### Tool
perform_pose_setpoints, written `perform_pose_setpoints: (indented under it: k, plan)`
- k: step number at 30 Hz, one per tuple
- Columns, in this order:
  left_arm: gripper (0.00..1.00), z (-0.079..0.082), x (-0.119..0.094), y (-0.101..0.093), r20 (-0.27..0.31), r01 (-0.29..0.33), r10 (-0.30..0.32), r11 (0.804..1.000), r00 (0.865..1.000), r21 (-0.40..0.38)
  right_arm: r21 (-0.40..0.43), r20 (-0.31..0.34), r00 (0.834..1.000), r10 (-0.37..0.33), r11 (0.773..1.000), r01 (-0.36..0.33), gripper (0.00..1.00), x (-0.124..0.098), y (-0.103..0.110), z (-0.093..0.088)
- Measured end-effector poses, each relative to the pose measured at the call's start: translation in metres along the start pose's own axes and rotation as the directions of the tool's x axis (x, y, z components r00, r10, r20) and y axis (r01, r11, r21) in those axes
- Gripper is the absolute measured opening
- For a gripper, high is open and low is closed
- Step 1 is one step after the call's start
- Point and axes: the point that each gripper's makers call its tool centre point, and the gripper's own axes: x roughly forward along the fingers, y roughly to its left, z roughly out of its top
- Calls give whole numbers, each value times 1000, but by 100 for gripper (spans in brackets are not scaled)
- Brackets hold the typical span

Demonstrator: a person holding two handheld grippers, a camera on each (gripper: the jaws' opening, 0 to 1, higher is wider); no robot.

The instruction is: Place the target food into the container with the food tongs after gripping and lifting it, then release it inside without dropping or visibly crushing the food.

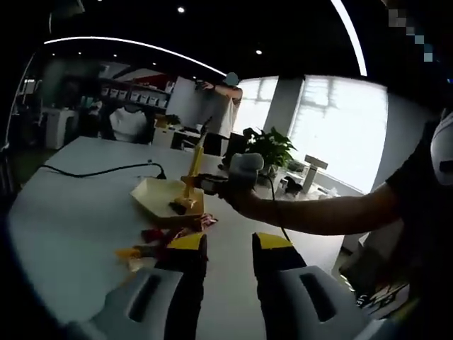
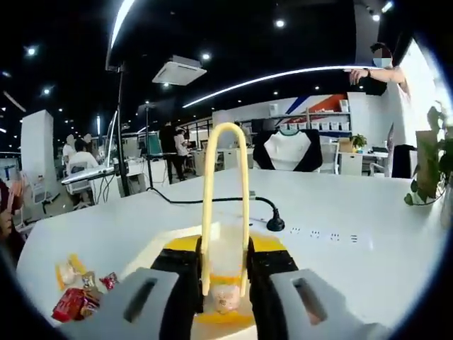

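The right gripper (image 2: 225,283) clamps yellow tongs (image 2: 225,212) pinching a pale food piece (image 2: 226,299) low-centre over the yellow container (image 1: 164,197), left gripper (image 1: 230,248) jaws narrowly apart, on a white table (image 2: 340,212).

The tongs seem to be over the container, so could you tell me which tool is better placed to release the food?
Right. The right tool grips the tongs, their tips over the container. The left tool is open and back from it.

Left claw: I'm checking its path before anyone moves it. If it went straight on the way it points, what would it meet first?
Probably the snack wrappers lying on the table just past the left claw, then the yellow container behind them. Depth is hard to judge, so it might pass just right of both.
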Motion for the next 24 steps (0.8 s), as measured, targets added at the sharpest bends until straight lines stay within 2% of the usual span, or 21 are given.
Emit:
perform_pose_setpoints:
  k: [4, 8, 11, 14, 18, 20, 21, 24]
  plan:
    - [36, -2, 0, 3, -2, -25, 26, 999, 1000, 43, -12, 40, 999, 30, 999, -30, 22, -12, 7, 17]
    - [40, -3, 1, 2, 0, -25, 25, 998, 1000, 58, -36, 67, 996, 63, 997, -61, 23, -25, 7, 26]
    - [50, -4, 3, -1, -7, -20, 20, 998, 1000, 66, -47, 92, 991, 97, 995, -93, 23, -37, 9, 31]
    - [62, -5, 5, -3, -12, -26, 27, 995, 1000, 97, -44, 106, 980, 169, 985, -165, 23, -48, 16, 29]
    - [75, -3, 4, -2, 2, -38, 38, 989, 999, 143, -55, 88, 976, 197, 980, -193, 24, -61, 16, 18]
    - [82, -4, 4, 0, 2, -45, 45, 986, 999, 159, -49, 87, 971, 222, 975, -218, 24, -68, 20, 13]
    - [85, -5, 4, 1, -5, -50, 51, 985, 999, 163, -53, 96, 963, 252, 967, -248, 24, -72, 25, 12]
    - [85, -7, 3, 2, -14, -49, 52, 984, 999, 170, -51, 102, 944, 313, 950, -309, 24, -81, 35, 5]
